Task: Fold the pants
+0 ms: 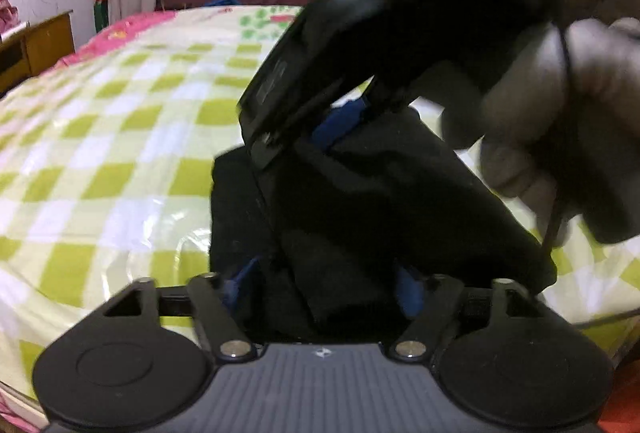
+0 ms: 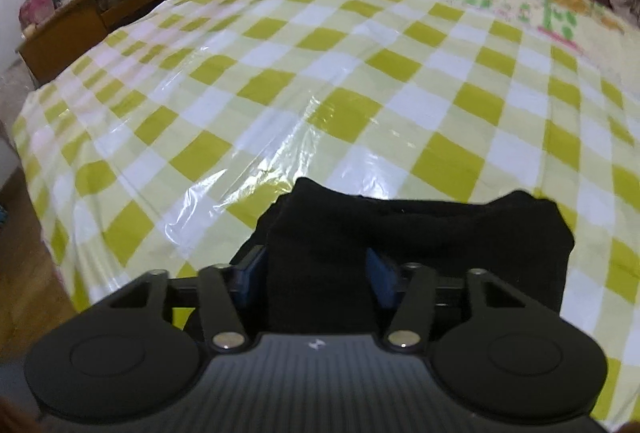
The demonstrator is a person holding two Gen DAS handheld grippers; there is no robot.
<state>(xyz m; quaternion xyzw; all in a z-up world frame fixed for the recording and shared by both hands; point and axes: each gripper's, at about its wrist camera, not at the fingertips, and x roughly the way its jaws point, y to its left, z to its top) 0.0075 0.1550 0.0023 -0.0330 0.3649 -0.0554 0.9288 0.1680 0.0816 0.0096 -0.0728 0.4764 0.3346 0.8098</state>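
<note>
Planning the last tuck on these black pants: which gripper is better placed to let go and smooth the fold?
Probably the right gripper: it sits above the bundled pants near their far edge, while the left gripper has cloth bunched between its pads underneath.

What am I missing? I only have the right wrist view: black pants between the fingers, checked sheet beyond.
Observer: The left gripper also has the pants between its blue pads, nearer the person.
Operator: How does my gripper look from there?
Observer: The right gripper points steeply down from above, and the cloth rises to its pads in a ridge.
Operator: Who holds it?
Observer: A hand in what seems a grey glove, at the right edge, blurred.
</note>
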